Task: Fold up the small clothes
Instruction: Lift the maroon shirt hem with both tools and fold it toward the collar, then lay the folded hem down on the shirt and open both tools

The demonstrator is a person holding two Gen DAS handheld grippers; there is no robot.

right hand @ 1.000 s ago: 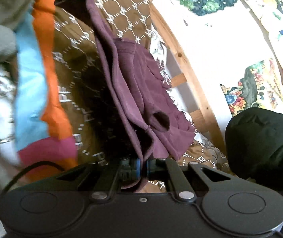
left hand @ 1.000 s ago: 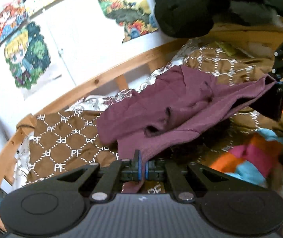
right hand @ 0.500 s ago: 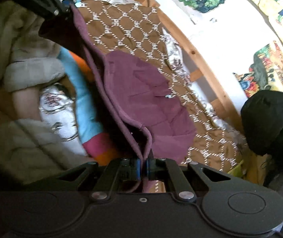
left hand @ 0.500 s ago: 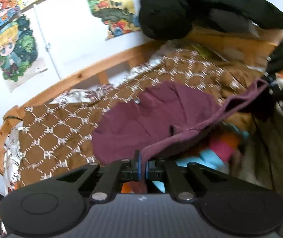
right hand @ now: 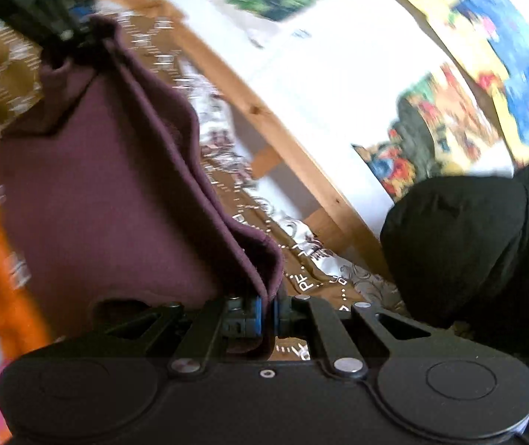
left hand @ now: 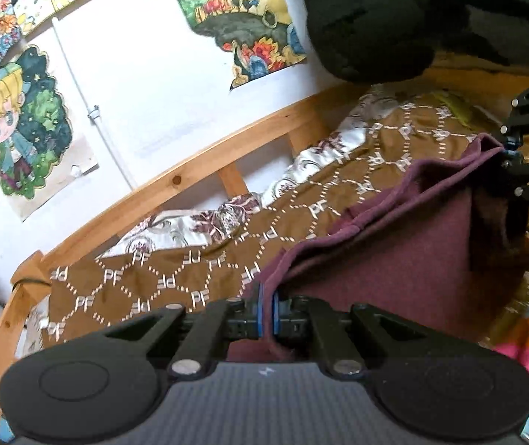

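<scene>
My left gripper point(left hand: 267, 309) is clamped on one end of the maroon knit garment's point(left hand: 394, 259) folded edge, and my right gripper point(right hand: 268, 309) is clamped on the other end. The cloth hangs stretched between them above the brown quilted bedspread with white PF diamonds point(left hand: 160, 278), near the bed's wooden side rail point(left hand: 175, 181).

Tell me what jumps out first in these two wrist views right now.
The maroon garment dominates: it hangs stretched between the left gripper and the right gripper, each clamped on an edge, above the brown patterned bedspread. Behind it, bright cartoon posters cover the white wall over the wooden bed rail, and a black bundle sits at the bed's far end.
</scene>
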